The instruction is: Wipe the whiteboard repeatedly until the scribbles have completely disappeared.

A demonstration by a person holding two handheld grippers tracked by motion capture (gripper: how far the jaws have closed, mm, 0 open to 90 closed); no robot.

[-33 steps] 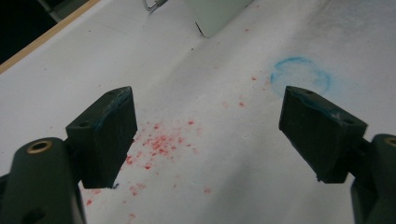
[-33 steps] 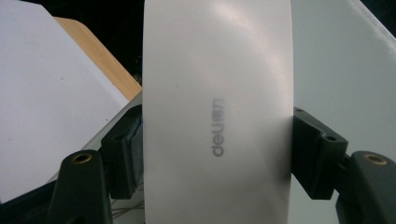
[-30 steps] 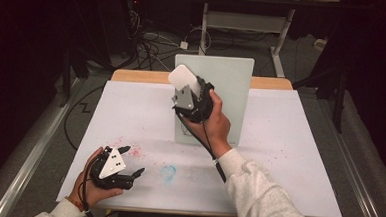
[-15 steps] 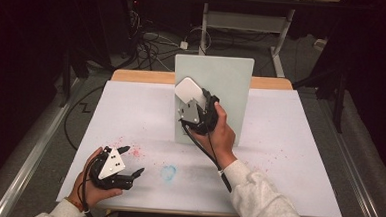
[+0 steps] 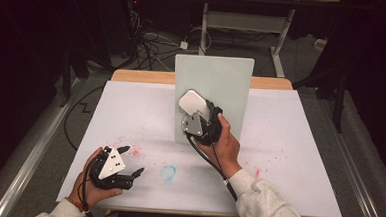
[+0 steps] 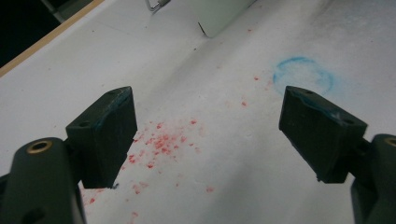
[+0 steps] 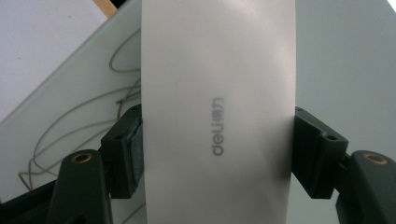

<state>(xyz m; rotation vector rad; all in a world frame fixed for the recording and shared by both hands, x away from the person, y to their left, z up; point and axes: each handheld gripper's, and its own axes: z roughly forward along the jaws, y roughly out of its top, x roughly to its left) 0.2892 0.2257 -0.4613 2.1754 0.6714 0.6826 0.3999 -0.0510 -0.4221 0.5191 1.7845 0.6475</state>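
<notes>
Up close, "deli" on the right gripper's [image 7: 217, 154] white, perhaps eraser, block [image 7: 217, 93].

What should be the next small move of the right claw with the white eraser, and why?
Probably a short wipe across the pale green upright board. The right claw is shut on the white rectangular "deli" eraser, held against the board's face, and the right claw view shows grey scribbled lines beside the eraser. The left claw rests open over the table.
</notes>
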